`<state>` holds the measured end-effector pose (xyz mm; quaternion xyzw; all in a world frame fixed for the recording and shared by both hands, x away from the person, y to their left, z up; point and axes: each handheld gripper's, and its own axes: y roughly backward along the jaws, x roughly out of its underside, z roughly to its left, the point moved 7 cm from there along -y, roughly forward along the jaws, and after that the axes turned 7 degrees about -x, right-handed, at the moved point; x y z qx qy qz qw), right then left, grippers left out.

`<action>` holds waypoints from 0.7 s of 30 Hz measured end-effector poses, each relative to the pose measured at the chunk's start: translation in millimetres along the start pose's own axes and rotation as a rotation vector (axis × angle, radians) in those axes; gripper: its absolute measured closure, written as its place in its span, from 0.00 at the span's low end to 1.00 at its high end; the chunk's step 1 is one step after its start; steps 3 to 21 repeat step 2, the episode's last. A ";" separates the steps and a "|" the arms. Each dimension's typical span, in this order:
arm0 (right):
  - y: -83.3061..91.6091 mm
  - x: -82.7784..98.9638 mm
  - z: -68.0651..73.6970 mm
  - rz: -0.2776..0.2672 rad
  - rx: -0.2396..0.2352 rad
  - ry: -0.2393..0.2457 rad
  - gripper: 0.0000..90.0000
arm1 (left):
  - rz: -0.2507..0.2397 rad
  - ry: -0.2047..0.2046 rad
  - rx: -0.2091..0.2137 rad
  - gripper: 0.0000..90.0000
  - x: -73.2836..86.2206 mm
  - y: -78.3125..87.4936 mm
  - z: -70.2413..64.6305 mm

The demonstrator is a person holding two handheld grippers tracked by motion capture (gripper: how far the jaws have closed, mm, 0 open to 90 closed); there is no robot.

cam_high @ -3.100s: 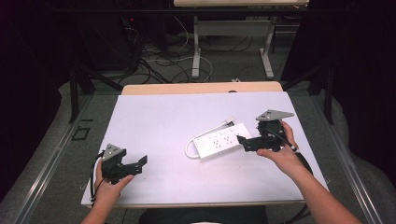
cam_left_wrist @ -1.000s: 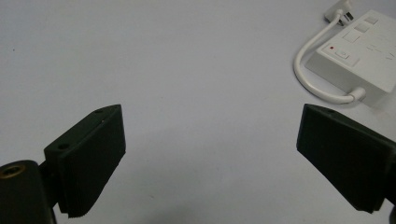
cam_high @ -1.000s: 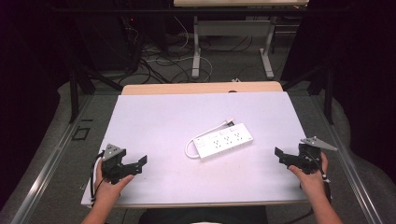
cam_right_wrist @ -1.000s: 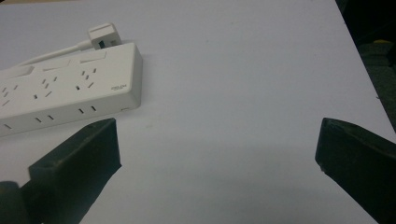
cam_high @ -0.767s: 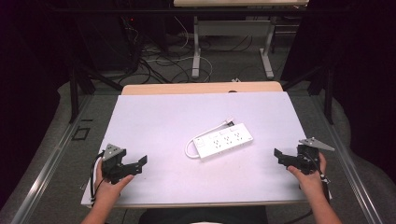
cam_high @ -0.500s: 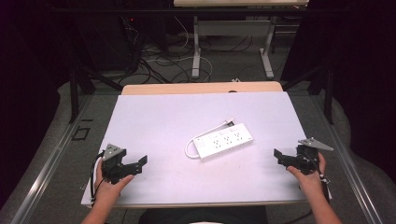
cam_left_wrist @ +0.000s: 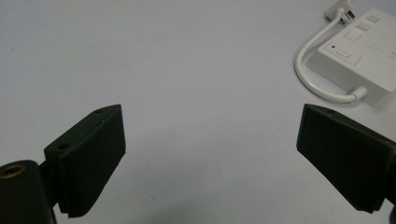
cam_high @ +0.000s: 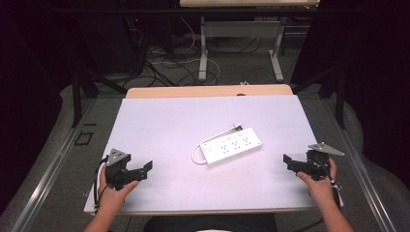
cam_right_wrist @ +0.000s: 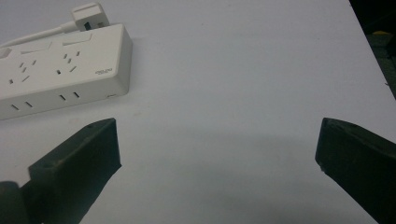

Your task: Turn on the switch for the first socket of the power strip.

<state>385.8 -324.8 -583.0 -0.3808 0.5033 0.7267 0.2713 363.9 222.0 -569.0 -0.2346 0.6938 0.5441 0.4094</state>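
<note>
Drew the right gripper (cam_high: 296, 165) back, jaws spread and empty, leaving the power strip (cam_high: 231, 145) mid-table, well apart from the equally spread left gripper (cam_high: 140, 170); placement probably finished.

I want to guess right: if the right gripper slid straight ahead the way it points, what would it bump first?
Probably the power strip. The right gripper points left toward its near end, jaws open, with bare table between.

White table top (cam_high: 159, 121), floor cables (cam_high: 164, 65), metal desk legs (cam_high: 204, 48)
</note>
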 end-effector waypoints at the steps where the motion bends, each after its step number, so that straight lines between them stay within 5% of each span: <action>1: -0.1 -0.1 -0.6 -0.001 0.002 0.007 0.00 | 0.000 0.002 0.001 0.09 0.0 0.0 -0.1; 21: -0.1 -0.3 -0.5 -0.002 0.001 0.008 0.00 | 0.001 0.002 0.001 0.09 0.1 -0.1 0.0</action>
